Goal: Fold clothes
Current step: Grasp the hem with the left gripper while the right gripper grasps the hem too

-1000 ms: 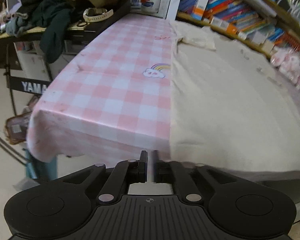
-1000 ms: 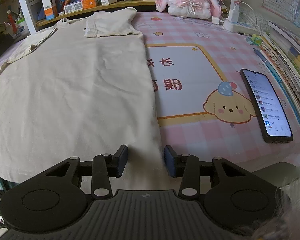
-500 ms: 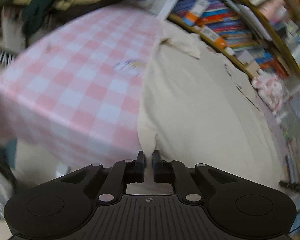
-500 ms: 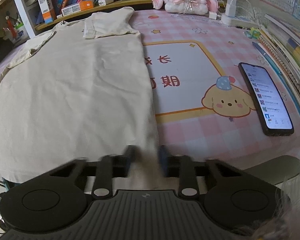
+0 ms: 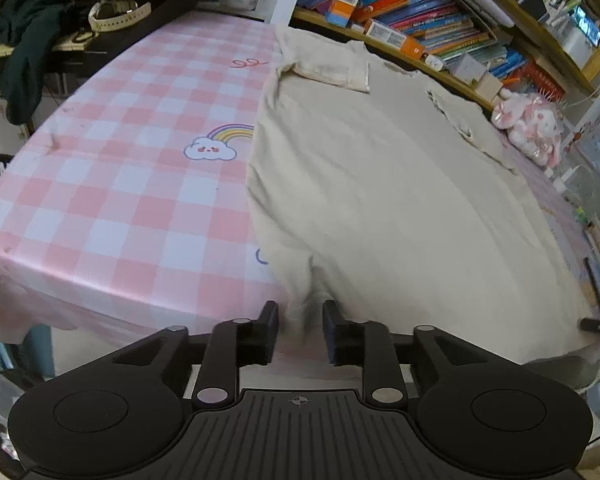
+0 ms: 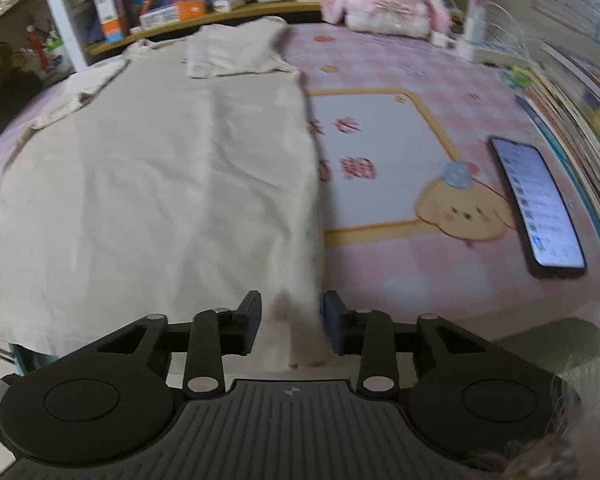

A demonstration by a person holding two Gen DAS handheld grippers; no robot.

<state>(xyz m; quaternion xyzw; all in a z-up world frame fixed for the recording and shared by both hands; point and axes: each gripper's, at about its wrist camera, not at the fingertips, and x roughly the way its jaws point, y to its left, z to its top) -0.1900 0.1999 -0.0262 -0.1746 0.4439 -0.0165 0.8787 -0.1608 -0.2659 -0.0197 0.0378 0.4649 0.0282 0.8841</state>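
Cream cotton garment (image 5: 380, 184) lies spread flat along the table, its near hem hanging over the front edge, on a pink-and-white checked tablecloth (image 5: 112, 184) printed with a rainbow cloud (image 5: 216, 146). At the hem's left corner the left gripper (image 5: 300, 322) has its jaws opening, a pinch of cloth bunched between them but not pressed by the pads. At the right corner the right gripper (image 6: 290, 320) is opening too, the hem's edge lying between its jaws. Further right a black smartphone (image 6: 538, 206) rests face up, screen lit, near a stack of books (image 6: 580, 120).
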